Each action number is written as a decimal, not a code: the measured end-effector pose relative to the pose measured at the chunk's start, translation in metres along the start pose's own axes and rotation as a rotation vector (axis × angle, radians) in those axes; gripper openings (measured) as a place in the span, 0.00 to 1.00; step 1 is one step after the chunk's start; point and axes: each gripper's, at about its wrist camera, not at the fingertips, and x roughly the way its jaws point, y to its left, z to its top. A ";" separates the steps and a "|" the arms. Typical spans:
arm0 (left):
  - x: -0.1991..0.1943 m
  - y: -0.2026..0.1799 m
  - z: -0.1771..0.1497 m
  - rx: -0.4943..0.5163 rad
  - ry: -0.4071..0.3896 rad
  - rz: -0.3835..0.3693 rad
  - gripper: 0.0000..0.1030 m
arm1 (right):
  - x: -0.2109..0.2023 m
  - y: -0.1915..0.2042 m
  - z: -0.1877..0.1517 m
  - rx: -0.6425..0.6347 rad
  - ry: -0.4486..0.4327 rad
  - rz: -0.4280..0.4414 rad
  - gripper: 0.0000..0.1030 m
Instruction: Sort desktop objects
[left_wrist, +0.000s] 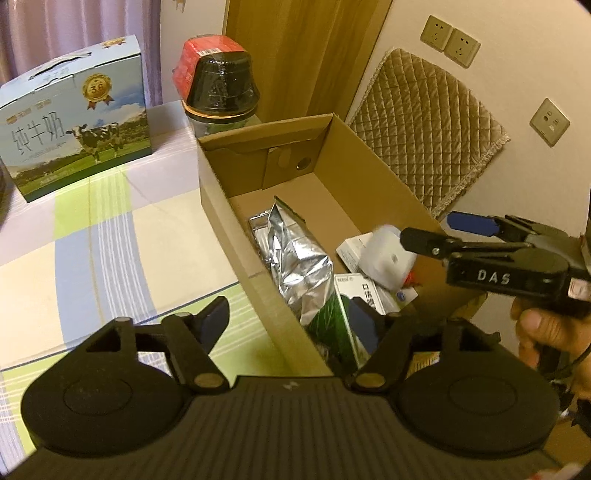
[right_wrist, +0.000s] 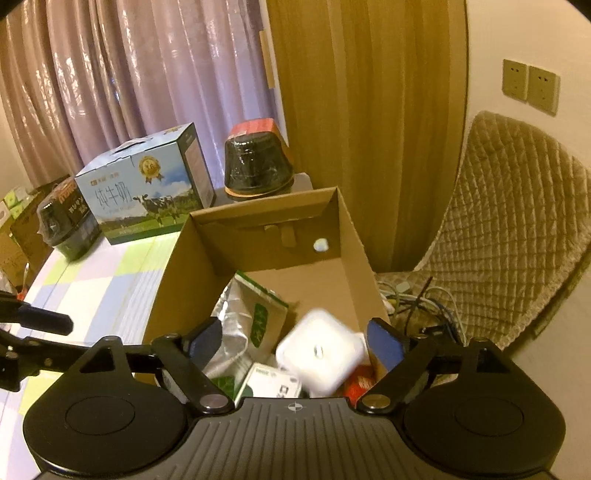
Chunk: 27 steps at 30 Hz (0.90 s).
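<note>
An open cardboard box (left_wrist: 221, 192) stands on the table and holds a silver foil bag (left_wrist: 299, 262), a green-and-white carton (left_wrist: 332, 325) and small white boxes (left_wrist: 352, 249). A white square container (right_wrist: 319, 354) is blurred in mid-air between the open fingers of my right gripper (right_wrist: 295, 343), above the box contents; it also shows in the left wrist view (left_wrist: 386, 258). My right gripper (left_wrist: 432, 232) hovers over the box's near right corner. My left gripper (left_wrist: 288, 321) is open and empty, straddling the box's left wall.
A blue milk carton case (left_wrist: 74, 122) and a black-and-red jar (left_wrist: 221, 85) stand at the back of the checked tablecloth (left_wrist: 110, 240). Another dark jar (right_wrist: 62, 229) is at far left. A quilted chair (right_wrist: 509, 229) and cables (right_wrist: 424, 302) sit right of the box.
</note>
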 end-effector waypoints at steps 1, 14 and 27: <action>-0.004 -0.001 -0.005 0.004 -0.007 0.003 0.68 | -0.004 0.000 -0.003 0.004 0.002 -0.003 0.83; -0.058 -0.037 -0.083 0.048 -0.144 0.027 0.91 | -0.070 0.022 -0.057 -0.036 0.013 -0.010 0.93; -0.088 -0.059 -0.143 -0.065 -0.230 0.026 0.99 | -0.132 0.030 -0.088 -0.016 -0.026 -0.025 0.98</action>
